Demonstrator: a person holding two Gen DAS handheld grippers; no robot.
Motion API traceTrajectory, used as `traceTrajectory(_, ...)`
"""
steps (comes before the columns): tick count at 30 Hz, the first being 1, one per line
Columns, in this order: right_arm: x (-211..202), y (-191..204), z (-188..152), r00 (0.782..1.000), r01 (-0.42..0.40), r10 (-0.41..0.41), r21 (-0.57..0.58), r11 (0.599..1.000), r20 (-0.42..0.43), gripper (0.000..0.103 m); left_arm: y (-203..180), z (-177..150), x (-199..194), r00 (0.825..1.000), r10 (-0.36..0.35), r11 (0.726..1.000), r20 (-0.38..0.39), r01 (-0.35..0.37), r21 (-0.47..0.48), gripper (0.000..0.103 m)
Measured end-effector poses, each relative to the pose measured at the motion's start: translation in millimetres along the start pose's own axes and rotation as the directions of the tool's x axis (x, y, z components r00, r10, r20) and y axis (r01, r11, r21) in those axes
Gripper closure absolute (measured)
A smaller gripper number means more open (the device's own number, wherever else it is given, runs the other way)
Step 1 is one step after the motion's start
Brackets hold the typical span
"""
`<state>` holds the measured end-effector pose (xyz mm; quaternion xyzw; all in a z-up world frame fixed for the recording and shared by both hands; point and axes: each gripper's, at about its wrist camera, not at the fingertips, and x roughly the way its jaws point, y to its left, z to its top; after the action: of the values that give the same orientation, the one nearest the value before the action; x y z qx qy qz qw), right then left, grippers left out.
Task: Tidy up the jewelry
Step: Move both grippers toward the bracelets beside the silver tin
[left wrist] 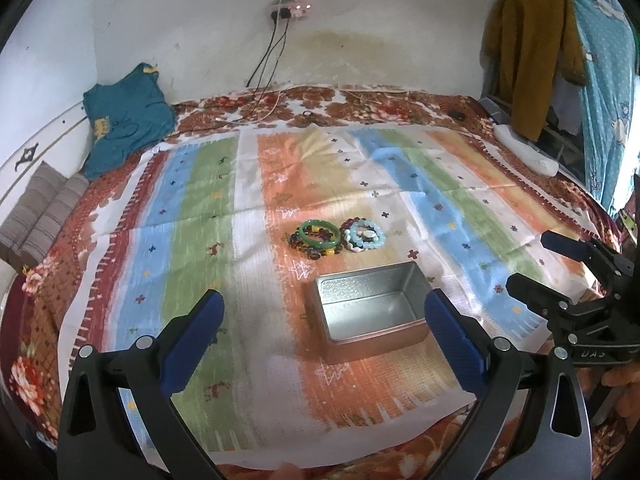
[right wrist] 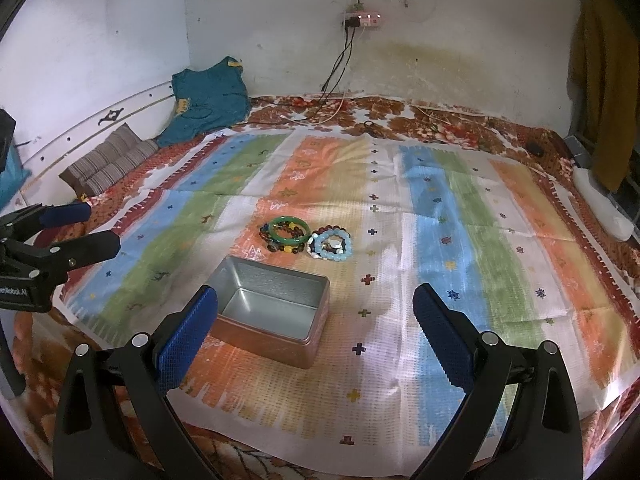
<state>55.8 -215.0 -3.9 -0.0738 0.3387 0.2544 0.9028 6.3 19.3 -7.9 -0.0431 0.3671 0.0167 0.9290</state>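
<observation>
An empty open metal tin [left wrist: 370,310] [right wrist: 272,312] sits on the striped cloth. Just beyond it lies a pile of bracelets: a green bangle [left wrist: 320,234] [right wrist: 289,231] over dark amber beads, and a light blue bead bracelet [left wrist: 366,236] [right wrist: 332,245] beside it. My left gripper [left wrist: 324,316] is open and empty, above the cloth in front of the tin. My right gripper [right wrist: 316,312] is open and empty, to the right of the tin. Each gripper also shows in the other's view, the right one [left wrist: 532,262] and the left one [right wrist: 100,228].
The striped cloth [right wrist: 460,240] covers a floral bed [left wrist: 360,104]. A teal garment [left wrist: 124,120] and grey striped cushions [left wrist: 36,216] lie at the far left. Cables hang from a wall socket [right wrist: 360,16]. Clothes [left wrist: 532,52] hang at the right, with a white object [left wrist: 528,152] below.
</observation>
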Motion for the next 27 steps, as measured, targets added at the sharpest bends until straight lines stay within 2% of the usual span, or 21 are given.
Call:
traceTrajectory(8,4,5,0,1.0,0.019,-0.02,-0.029,0.999,-0.011,0.004,3,-1,-3,1.0,-0.009,1.0,0.013,0.009,-0.024,0.005)
traceTrajectory(17,15,1,2,0.999,0.016,-0.016,0.005,1.0,-0.043,0.004,5,1,8,1.0,-0.014,0.999,-0.026,0.013,-0.037,0.005)
traceTrajectory(21,18,1,3,0.999,0.002,-0.001,0.009,1.0,-0.051,0.004,8,6,22,0.996,-0.051,0.997,-0.074,0.046,-0.064,0.005)
traceTrajectory(23,21,-1,5,0.999,0.002,-0.001,0.014,1.0,-0.051,0.004,9,9,31,0.995,-0.031,0.998,-0.096,0.026,-0.055,0.005)
traceTrajectory(27,30,-6,12,0.997,0.03,-0.029,0.005,1.0,-0.064,0.004,10,19,37,0.996,-0.008,0.999,-0.087,0.003,-0.051,0.005)
